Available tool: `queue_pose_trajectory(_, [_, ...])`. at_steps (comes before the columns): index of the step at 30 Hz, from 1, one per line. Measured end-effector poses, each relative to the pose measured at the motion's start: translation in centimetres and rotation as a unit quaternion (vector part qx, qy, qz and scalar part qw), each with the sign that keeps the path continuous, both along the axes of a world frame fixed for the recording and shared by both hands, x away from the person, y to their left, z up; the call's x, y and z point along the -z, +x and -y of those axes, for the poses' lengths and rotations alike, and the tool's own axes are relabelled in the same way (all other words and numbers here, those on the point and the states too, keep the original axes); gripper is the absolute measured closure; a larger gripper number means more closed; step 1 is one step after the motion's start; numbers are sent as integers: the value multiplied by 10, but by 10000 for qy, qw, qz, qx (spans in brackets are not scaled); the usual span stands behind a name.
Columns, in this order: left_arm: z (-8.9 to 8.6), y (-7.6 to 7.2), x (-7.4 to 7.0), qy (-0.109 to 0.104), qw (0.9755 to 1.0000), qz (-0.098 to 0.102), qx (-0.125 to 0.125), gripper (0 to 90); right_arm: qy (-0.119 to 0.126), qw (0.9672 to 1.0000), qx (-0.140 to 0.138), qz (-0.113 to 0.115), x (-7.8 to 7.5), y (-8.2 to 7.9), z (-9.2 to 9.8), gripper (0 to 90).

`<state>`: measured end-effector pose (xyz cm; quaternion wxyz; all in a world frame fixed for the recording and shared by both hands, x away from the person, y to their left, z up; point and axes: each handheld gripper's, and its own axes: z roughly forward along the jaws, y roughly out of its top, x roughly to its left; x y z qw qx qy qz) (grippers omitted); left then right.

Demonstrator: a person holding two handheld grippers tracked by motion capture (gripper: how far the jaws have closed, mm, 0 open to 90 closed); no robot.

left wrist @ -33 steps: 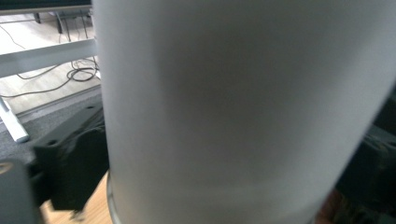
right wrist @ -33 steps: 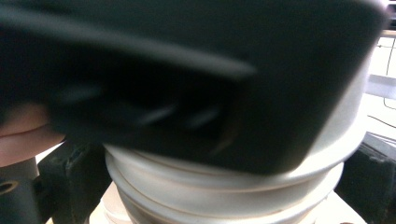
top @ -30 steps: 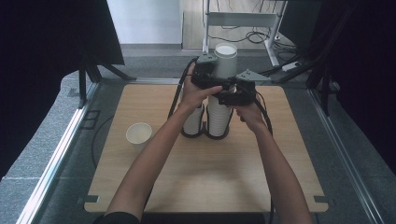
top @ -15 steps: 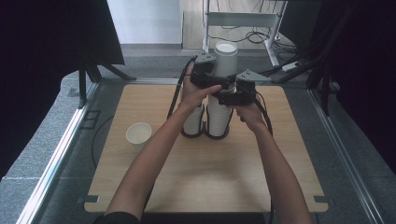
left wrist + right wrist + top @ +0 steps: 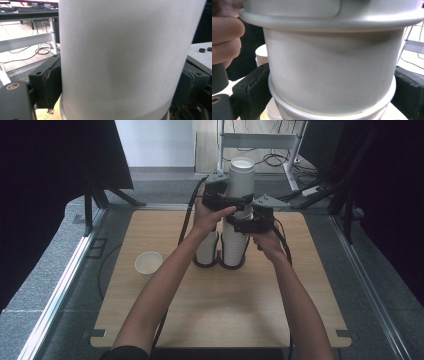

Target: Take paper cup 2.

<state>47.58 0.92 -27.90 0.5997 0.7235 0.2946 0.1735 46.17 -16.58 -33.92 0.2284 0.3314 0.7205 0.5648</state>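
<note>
Two stacks of white paper cups stand in a black ring holder (image 5: 220,265) at the table's middle. My right gripper (image 5: 246,226) is shut on the right stack (image 5: 234,247) a few cups below its top; its view has that cup's wall (image 5: 329,72) between both pads. My left gripper (image 5: 231,200) has just been closing and is shut on the top cup (image 5: 241,177), which sticks up above the stack. That cup's wall (image 5: 125,57) spans the gap between the left gripper's black pads (image 5: 50,85).
A single white paper cup (image 5: 148,264) stands upright on the wooden table (image 5: 210,320) to the left. The shorter left stack (image 5: 206,247) sits close beside the right one. Metal rails run along both table sides; a shelf frame and cables lie beyond the far edge.
The top cup and my left gripper have risen a little above the stack. My right gripper and the stack under it have kept still.
</note>
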Motion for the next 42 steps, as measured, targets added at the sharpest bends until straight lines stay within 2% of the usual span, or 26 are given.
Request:
queue_pose_trajectory(9, [-1, -1, -5, -167, 9998, 126, -70, 125, 3, 10000, -8, 7, 0, 0, 0, 37])
queue_pose_trajectory(17, [-5, -2, -21, -429, 9986, 301, -85, 127, 13, 10000, -1, 0, 0, 1, 0, 37])
queue_pose_trajectory(22, [-8, -2, -28, -516, 9980, 358, -102, 128, 8, 10000, -7, 2, 0, 1, 0, 37])
queue_pose_trajectory(34, [-27, -13, -51, -922, 9940, 577, -88, 130, 39, 10000, -1, -13, 0, 1, 1, 37])
queue_pose_trajectory(37, [-32, -17, -53, -956, 9937, 580, -90, 131, 42, 10000, 4, -11, 1, 2, 1, 37])
queue_pose_trajectory(42, [-41, -25, -54, -895, 9942, 595, -76, 130, 31, 10000, -1, 9, 0, 1, 0, 37])
